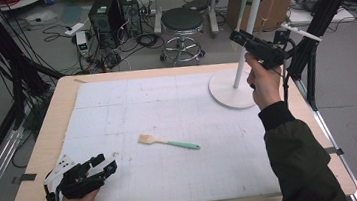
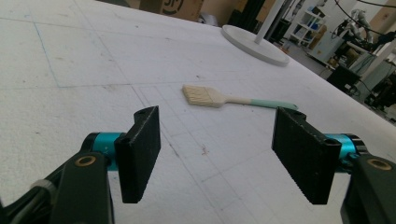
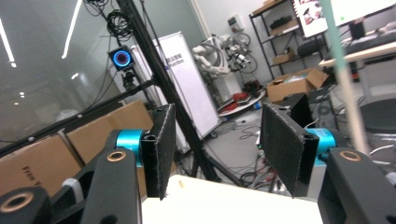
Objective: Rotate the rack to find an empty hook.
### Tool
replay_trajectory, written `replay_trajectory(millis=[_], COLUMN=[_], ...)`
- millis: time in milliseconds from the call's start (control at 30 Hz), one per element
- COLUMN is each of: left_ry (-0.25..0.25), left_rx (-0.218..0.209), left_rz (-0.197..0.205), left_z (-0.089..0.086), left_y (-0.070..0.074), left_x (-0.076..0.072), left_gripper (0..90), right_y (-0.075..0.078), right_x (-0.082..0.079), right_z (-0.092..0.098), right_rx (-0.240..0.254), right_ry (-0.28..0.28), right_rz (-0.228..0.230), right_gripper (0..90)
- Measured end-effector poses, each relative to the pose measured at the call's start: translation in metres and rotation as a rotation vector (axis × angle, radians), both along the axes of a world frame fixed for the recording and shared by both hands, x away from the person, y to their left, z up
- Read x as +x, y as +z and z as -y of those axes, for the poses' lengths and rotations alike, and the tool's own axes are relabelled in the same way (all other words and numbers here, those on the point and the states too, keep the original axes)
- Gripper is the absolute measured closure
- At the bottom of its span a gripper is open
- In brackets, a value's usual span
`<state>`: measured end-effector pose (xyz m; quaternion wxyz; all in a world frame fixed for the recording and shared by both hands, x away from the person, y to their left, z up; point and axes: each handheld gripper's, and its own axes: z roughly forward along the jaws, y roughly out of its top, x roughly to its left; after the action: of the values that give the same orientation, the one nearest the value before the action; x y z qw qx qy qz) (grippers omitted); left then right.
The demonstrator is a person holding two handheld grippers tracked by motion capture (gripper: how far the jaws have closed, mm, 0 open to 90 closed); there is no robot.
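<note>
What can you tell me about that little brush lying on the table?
The brush is a small flat one with a pale, cream-coloured bristle head, a light neck that looks like wood or plastic, and a mint-green handle. It lies flat near the middle of the white mat, bristles pointing towards the table's left side, handle to the right. Nothing touches it but the mat. Seen from the left gripper view, it lies out ahead, well beyond the open jaws.

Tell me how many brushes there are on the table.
1. The brush lies near the middle of the white mat, bristles toward the left gripper, apart from both grippers. Nothing seems to hide another.
</note>
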<state>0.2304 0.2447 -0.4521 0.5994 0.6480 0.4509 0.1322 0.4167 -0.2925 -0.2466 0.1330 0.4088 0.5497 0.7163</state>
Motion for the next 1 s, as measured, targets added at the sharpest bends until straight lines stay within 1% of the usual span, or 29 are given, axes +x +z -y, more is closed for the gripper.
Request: replay_trajectory(millis=[33,67,133,200,300,400,467,600,733,800,833,867,1000], left_ry=[-0.003,-0.003,-0.006,-0.006,-0.006,-0.01,-0.007,-0.014,-0.019,-0.019,-0.019,-0.019,-0.021], left_rx=[0.002,0.002,0.005,0.006,0.008,0.011,0.009,0.012,0.014,0.012,0.014,0.014,0.016], left_rz=[-0.001,-0.001,0.002,0.002,0.001,0.001,0.003,0.005,0.008,0.008,0.008,0.008,0.008], left_z=[0.0,0.0,0.0,0.001,0.001,0.001,0.001,0.002,0.001,0.001,0.001,0.001,0.002], left_y=[0.0,0.0,0.0,0.0,0.0,0.0,0.0,0.0,0.0,0.0,0.0,0.0,0.0], left_x=[0.0,0.0,-0.001,-0.001,-0.001,-0.001,-0.001,-0.001,-0.001,-0.002,-0.002,-0.002,-0.002], left_gripper=[33.3,33.3,33.3,33.4,33.4,33.4,33.4,33.4,33.7,33.7,33.7,33.7,33.6], right_y=[-0.004,-0.008,-0.016,-0.02,-0.024,-0.029,-0.032,-0.045,-0.059,-0.067,-0.071,-0.075,-0.09], right_x=[-0.001,-0.002,-0.004,-0.006,-0.008,-0.013,-0.015,-0.018,-0.022,-0.024,-0.026,-0.028,-0.032], right_z=[-0.003,-0.006,-0.011,-0.014,-0.021,-0.03,-0.036,-0.047,-0.064,-0.073,-0.079,-0.084,-0.1], right_rx=[-0.006,-0.01,-0.012,-0.024,-0.039,-0.034,-0.045,-0.057,-0.094,-0.103,-0.114,-0.129,-0.142], right_ry=[0.005,0.013,0.025,0.03,0.046,0.064,0.072,0.092,0.123,0.146,0.164,0.168,0.194], right_rz=[-0.003,-0.022,-0.032,-0.038,-0.067,-0.058,-0.065,-0.086,-0.111,-0.128,-0.142,-0.143,-0.171], right_gripper=[46.2,46.2,46.5,47.2,47.5,47.3,47.2,46.8,48.5,48.9,48.8,48.4,47.0])
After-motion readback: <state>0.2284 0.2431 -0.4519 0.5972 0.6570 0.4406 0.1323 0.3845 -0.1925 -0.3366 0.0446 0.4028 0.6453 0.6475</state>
